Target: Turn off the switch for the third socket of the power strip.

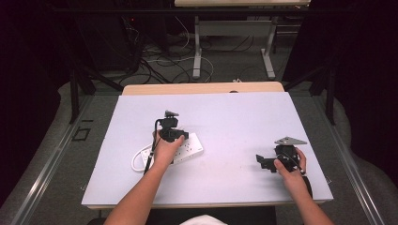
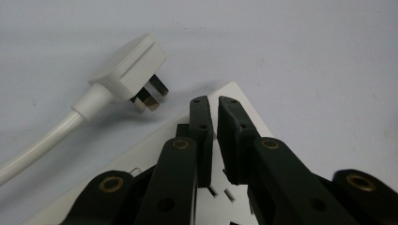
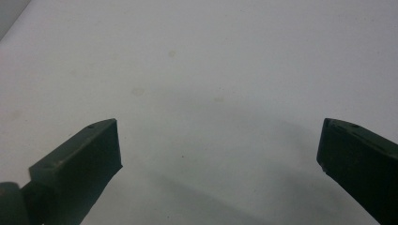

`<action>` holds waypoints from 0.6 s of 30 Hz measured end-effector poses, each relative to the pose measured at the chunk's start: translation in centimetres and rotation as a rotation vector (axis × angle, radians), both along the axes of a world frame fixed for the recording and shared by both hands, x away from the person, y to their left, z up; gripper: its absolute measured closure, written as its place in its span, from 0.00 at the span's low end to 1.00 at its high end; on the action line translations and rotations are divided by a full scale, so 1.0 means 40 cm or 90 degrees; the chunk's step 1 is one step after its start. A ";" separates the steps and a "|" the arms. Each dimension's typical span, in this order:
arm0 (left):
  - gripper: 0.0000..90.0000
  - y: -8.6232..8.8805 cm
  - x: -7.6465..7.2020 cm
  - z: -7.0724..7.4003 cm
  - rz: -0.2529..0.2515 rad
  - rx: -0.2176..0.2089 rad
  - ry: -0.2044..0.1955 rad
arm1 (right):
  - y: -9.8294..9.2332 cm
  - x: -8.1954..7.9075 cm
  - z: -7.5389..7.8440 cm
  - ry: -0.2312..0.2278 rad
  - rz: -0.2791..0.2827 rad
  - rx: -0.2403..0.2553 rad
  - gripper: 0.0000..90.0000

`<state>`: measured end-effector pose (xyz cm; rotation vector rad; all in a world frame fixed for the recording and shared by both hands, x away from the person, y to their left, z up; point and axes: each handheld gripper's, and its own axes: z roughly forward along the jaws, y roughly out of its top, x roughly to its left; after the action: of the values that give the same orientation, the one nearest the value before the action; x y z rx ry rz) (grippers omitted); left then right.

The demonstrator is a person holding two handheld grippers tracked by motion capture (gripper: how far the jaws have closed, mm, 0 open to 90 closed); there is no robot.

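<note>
Left gripper (image 1: 174,135) hovers over the white rectangular plastic power strip (image 1: 191,149), which lies left of table centre on the pale lavender table mat (image 1: 225,117), long axis running from about 8 o'clock to 2 o'clock in the high view. In the left gripper view its 2 black jaws stand nearly together, a thin gap between the pads, nothing clamped between them; tips sit above the strip's far end (image 2: 234,93), with socket slots visible beneath. The white moulded plastic plug (image 2: 129,70) lies on the mat at about 10 o'clock from the jaw tips, metal prongs pointing toward the strip, just beside its edge but not inserted. The thick white round cable (image 2: 42,143) trails off from the plug toward 8 o'clock; in the high view it loops at the strip's near-left end (image 1: 137,161). Right gripper (image 1: 263,161) rests at about 3 o'clock from the strip, well apart from it, held low over bare mat. In the right gripper view its jaws are spread wide, empty.
</note>
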<state>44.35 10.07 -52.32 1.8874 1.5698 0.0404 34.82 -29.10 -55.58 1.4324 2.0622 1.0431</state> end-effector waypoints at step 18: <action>1.00 -0.001 -0.001 -0.002 0.004 0.011 -0.005 | 0.001 0.000 -0.001 0.001 0.005 -0.002 0.00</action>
<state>44.30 10.05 -52.39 1.8932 1.5750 0.0640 34.84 -29.05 -55.60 1.4254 2.0704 1.0415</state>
